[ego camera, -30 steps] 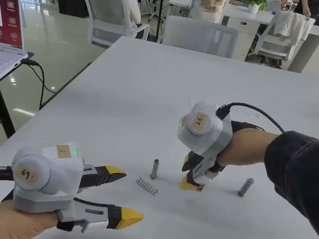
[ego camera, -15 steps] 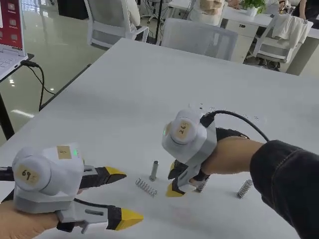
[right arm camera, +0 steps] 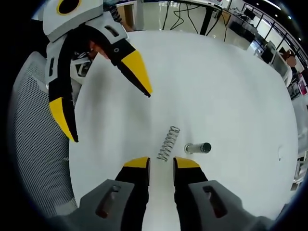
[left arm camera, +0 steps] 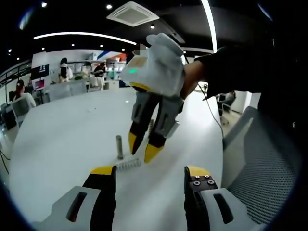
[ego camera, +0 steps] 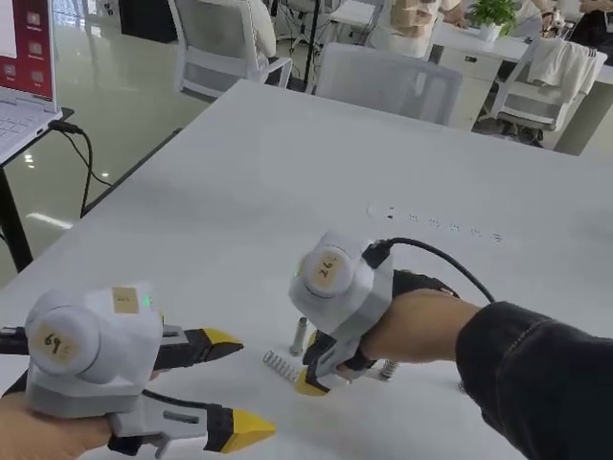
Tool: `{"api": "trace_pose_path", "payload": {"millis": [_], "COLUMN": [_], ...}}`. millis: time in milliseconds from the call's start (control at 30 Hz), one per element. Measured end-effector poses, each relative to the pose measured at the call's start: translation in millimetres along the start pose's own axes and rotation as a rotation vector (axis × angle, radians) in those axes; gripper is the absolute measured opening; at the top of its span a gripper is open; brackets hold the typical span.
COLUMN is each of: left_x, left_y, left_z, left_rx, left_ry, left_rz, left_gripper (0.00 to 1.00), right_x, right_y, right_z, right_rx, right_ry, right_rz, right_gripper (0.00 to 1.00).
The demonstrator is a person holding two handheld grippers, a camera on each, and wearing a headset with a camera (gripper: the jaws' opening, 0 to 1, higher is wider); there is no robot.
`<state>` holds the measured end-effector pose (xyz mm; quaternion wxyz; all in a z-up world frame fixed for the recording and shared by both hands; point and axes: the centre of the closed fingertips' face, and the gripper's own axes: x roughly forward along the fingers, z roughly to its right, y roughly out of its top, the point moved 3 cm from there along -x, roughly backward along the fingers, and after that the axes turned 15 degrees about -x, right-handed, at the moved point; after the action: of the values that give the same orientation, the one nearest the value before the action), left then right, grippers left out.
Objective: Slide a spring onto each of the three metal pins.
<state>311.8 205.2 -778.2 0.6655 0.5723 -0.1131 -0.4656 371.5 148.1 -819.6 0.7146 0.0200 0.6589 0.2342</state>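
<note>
Head view: a white table [ego camera: 287,172] is seen running far ahead, its left edge slanting from the near-left corner up toward a grey chair [ego camera: 388,77] set at the far edge; wide bare tabletop is left beyond and to the left of the work. One metal pin [ego camera: 300,335] is stood upright well inside the table's edges; a spring [ego camera: 279,362] is laid flat just beside its base, on the near side, apart from it and not threaded on; a second spring [ego camera: 388,370] is partly hidden behind the hand [ego camera: 417,321] that carries the right gripper. The right gripper [ego camera: 312,374] is held tips-down just beside the pin, right of the lying spring; in the right gripper view its jaws are seen drawn close, with a narrow gap between them and nothing grasped, the spring lying just ahead of the tips and the pin just beside the spring. The left gripper [ego camera: 237,381] is held low at the near-left, near the table's left edge, its jaws spread wide and empty; in the left gripper view bare tabletop is seen between its tips and the spring. A laptop [ego camera: 24,57] is placed off the table at the far left, well apart from the work.
</note>
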Motion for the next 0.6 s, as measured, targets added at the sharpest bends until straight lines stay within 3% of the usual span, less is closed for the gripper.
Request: {"api": "trace_pose_path", "payload": {"millis": [600], "left_x": [-2.6], "left_y": [0.0], "left_z": [1.5], "left_rx": [0.001], "left_ry": [0.005], "left_rz": [0.001], "left_gripper": [0.51], "right_x": [13.5], "right_y": [1.8], "right_z": [3.0], "right_rx": [0.085], "right_ry": [-0.028], "right_rz": [-0.007], "right_gripper": [0.14]}}
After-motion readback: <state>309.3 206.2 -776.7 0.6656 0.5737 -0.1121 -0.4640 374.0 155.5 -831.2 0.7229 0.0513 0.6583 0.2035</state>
